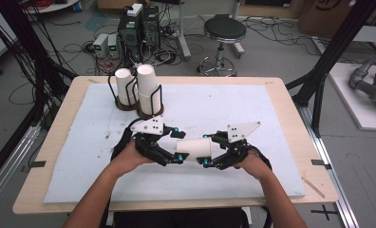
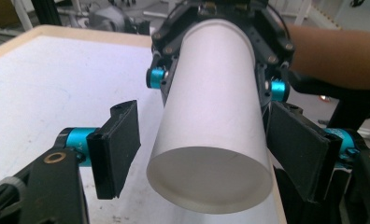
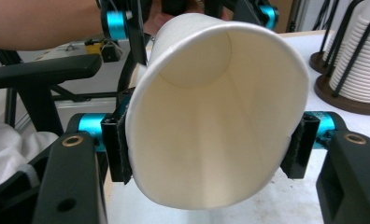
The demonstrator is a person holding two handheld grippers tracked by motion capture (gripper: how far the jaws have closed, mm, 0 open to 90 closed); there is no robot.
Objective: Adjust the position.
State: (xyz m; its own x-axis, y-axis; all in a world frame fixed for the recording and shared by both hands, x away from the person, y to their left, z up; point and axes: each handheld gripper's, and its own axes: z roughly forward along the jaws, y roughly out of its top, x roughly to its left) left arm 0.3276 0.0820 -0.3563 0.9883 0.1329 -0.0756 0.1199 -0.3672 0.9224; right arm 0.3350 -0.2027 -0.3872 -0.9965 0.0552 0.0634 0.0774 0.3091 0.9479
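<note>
We see 1 white paper cup [image 1: 194,148] lying on its side at the centre of the high view, lifted just above the white mat [image 1: 252,102] and held between the 2 grippers.

Right gripper [image 1: 213,151]: in the right gripper view its 2 black jaws press on both sides of the cup's [image 3: 206,121] open rim, which faces that camera at the centre of the frame. The rim is squeezed slightly out of round at both contact points. This gripper holds the cup.

Left gripper [image 1: 177,145]: in the left gripper view its jaws stand apart around the cup's [image 2: 211,140] closed base end. The jaw at lower left of the frame is clear of the cup wall, with mat visible in the gap. The jaw at lower right sits just beside the wall; we cannot tell whether it touches. This gripper does not clamp the cup.

At upper left of the high view, 2 stacks of white cups [image 1: 137,88] stand upright in wire holders near the mat's far edge, well apart from the held cup.
</note>
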